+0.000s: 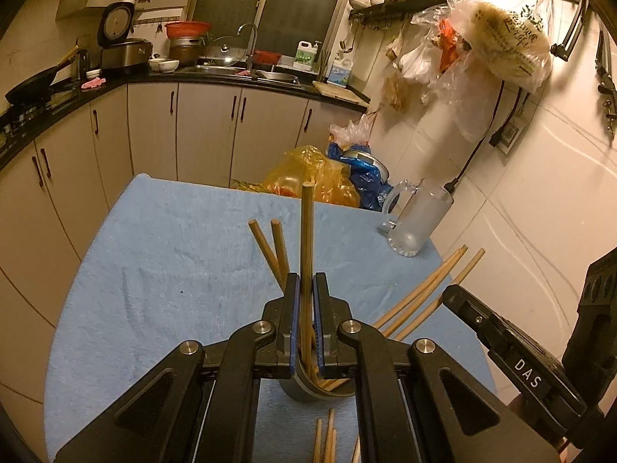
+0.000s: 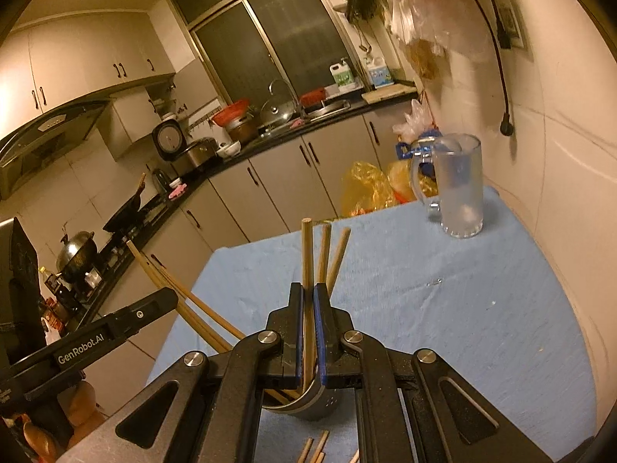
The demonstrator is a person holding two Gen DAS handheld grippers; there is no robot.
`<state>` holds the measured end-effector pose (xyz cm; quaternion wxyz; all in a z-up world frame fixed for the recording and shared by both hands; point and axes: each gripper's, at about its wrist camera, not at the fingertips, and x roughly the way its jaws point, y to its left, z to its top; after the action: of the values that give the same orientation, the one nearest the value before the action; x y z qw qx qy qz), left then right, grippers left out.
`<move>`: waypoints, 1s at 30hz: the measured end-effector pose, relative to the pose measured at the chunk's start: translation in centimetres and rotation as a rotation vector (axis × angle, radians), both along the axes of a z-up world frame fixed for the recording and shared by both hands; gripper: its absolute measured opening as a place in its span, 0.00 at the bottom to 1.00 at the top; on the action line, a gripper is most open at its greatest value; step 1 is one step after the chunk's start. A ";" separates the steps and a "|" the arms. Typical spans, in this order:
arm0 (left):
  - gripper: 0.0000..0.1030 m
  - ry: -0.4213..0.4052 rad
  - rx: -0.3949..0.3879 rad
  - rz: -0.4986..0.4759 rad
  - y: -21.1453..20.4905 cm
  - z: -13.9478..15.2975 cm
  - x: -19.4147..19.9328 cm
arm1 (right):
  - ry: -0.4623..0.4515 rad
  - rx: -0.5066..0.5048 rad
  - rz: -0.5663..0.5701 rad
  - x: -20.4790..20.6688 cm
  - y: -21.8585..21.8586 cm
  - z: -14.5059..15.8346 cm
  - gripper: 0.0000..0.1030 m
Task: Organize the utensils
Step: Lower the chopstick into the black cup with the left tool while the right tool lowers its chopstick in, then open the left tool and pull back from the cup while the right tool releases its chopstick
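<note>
Both tongs, left [image 1: 306, 283] and right [image 2: 308, 293], each pinch one upright chopstick [image 1: 307, 231] above the holder [image 1: 308, 387].

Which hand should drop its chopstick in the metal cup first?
Either, probably: both are equally placed. The left gripper and right gripper each pinch one upright chopstick directly over the metal cup.

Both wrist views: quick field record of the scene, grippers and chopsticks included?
surface: blue cloth
left gripper: shut on one chopstick, upright
right gripper: shut on one chopstick, upright
holder: grey metal cup below the jaws, several chopsticks leaning in it
loose chopsticks: on the cloth, near edge
glass mug: upright, empty, far right of the cloth
</note>
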<state>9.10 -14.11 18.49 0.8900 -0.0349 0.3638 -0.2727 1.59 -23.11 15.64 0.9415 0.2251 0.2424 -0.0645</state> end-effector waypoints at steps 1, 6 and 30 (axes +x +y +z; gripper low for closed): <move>0.06 0.002 -0.002 -0.002 0.0 -0.1 0.1 | 0.001 0.000 0.001 0.1 0.0 -0.1 0.06; 0.06 -0.002 -0.005 0.000 -0.2 -0.2 0.4 | 0.004 0.002 0.005 0.4 0.1 -0.3 0.07; 0.18 -0.047 -0.026 -0.014 2.5 1.2 -4.5 | 0.019 0.071 -0.005 -5.0 -0.7 -1.9 0.12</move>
<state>4.61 -11.63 19.64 0.8958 -0.0373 0.3395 -0.2843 -3.43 -23.77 13.78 0.9304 0.2584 0.2530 -0.0605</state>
